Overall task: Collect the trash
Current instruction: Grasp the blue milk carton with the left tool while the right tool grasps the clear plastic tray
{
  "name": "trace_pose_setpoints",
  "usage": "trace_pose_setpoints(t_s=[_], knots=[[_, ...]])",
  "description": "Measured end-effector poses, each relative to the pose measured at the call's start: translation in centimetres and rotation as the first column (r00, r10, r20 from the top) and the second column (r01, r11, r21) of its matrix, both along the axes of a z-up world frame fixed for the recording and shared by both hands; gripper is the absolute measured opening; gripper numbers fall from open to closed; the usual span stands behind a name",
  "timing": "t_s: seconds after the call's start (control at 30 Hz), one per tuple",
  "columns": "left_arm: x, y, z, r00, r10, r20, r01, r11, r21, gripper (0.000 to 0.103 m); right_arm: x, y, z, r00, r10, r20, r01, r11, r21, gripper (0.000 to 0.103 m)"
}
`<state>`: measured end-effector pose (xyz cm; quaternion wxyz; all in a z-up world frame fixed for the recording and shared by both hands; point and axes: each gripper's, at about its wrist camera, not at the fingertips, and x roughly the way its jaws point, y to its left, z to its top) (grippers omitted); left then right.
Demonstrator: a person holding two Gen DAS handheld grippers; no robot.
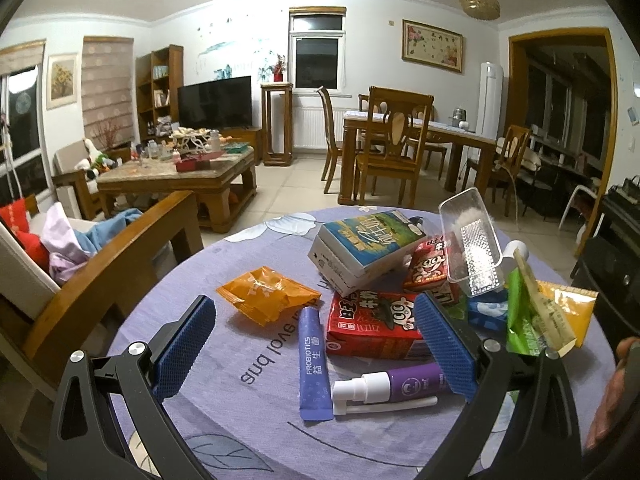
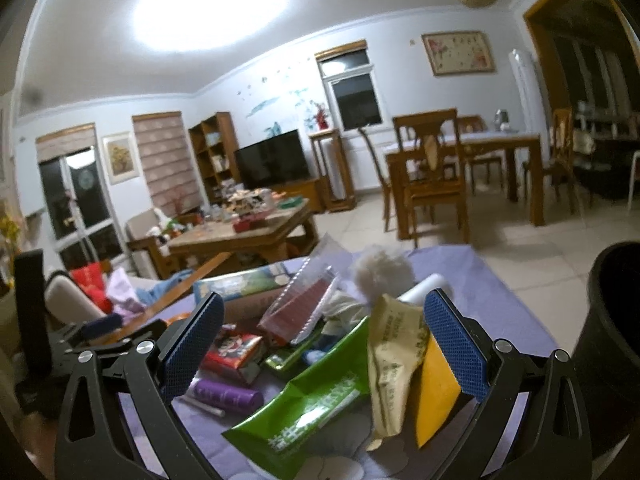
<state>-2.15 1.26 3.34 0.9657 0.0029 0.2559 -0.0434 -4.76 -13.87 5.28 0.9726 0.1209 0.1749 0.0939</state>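
left claw (image 1: 316,344) wide over sachet (image 1: 314,364) | right claw (image 2: 324,344) wide, wrappers (image 2: 394,364) between | bin (image 2: 616,320) right

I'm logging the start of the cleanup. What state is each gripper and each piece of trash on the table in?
left tongs: open, empty, above the table
right tongs: open, empty
orange wrapper: crumpled, lying apart
blue probiotics sachet: flat
purple spray bottle: on its side
clear plastic tray: tilted, propped on the pile
green wrapper: torn open

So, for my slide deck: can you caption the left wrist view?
Open left tool hovering over a purple tablecloth littered with a probiotics sachet, orange wrapper and red cartons.
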Motion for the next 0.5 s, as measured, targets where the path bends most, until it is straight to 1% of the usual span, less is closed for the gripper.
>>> trace_pose_setpoints(t_s=[0.1, 0.17, 0.2, 0.23, 0.27, 0.3, 0.33, 0.37, 0.4, 0.43, 0.47, 0.5], knots=[[0.3, 0.2, -0.3, 1.0, -0.006, -0.02, 0.006, 0.999, -0.032, 0.098, 0.3, -0.5, -0.4, 0.998, 0.057, -0.018, -0.055, 0.994, 0.095, 0.098], [0.4, 0.5, -0.3, 1.0, 0.007, -0.025, -0.008, 0.999, -0.036, 0.098, 0.2, -0.5, -0.4, 0.999, 0.038, -0.025, -0.036, 0.994, 0.1, 0.098], [0.6, 0.8, -0.3, 0.999, 0.003, -0.032, -0.005, 0.999, -0.054, 0.098, 0.1, -0.4, -0.3, 0.999, 0.026, -0.023, -0.024, 0.994, 0.103, 0.098], [0.6, 1.0, -0.2, 0.999, -0.031, -0.03, 0.029, 0.996, -0.083, 0.098, -0.1, -0.4, -0.3, 1.0, 0.017, -0.021, -0.015, 0.994, 0.108, 0.098], [0.4, 1.2, 0.3, 0.996, -0.087, 0.002, 0.087, 0.991, -0.098, 0.098, -0.3, -0.5, -0.2, 1.0, 0.013, -0.02, -0.011, 0.994, 0.112, 0.098], [0.2, 1.5, 0.8, 0.993, -0.117, 0.032, 0.119, 0.989, -0.082, 0.098, -0.5, -0.4, -0.1, 1.0, 0.015, -0.018, -0.013, 0.994, 0.104, 0.097], [0.3, 1.7, 1.5, 0.99, -0.131, 0.049, 0.134, 0.989, -0.061, 0.098, -0.5, -0.1, 0.2, 1.0, 0.019, -0.024, -0.017, 0.997, 0.075, 0.095], [0.4, 1.7, 2.0, 0.989, -0.138, 0.054, 0.14, 0.989, -0.041, 0.098, -0.1, -0.3, 0.3, 0.999, 0.019, -0.039, -0.018, 0.999, 0.046, 0.09], [1.2, 1.3, 3.0, 0.987, -0.157, 0.044, 0.157, 0.988, 0.002, 0.098, 0.2, -0.1, 0.7, 0.999, 0.023, -0.049, -0.022, 0.999, 0.029, 0.085], [1.9, 0.8, 3.6, 0.984, -0.177, 0.025, 0.176, 0.984, 0.037, 0.098, 0.8, 0.3, 1.3, 0.997, 0.034, -0.065, -0.032, 0.999, 0.022, 0.082], [2.9, 0.0, 3.9, 0.98, -0.199, 0.0, 0.198, 0.976, 0.086, 0.098, 1.4, 0.4, 1.6, 0.996, 0.037, -0.087, -0.036, 0.999, 0.018, 0.078], [3.8, -0.9, 3.8, 0.976, -0.218, -0.028, 0.22, 0.966, 0.139, 0.098, 2.2, 0.8, 2.0, 0.992, 0.048, -0.115, -0.047, 0.999, 0.015, 0.077]])
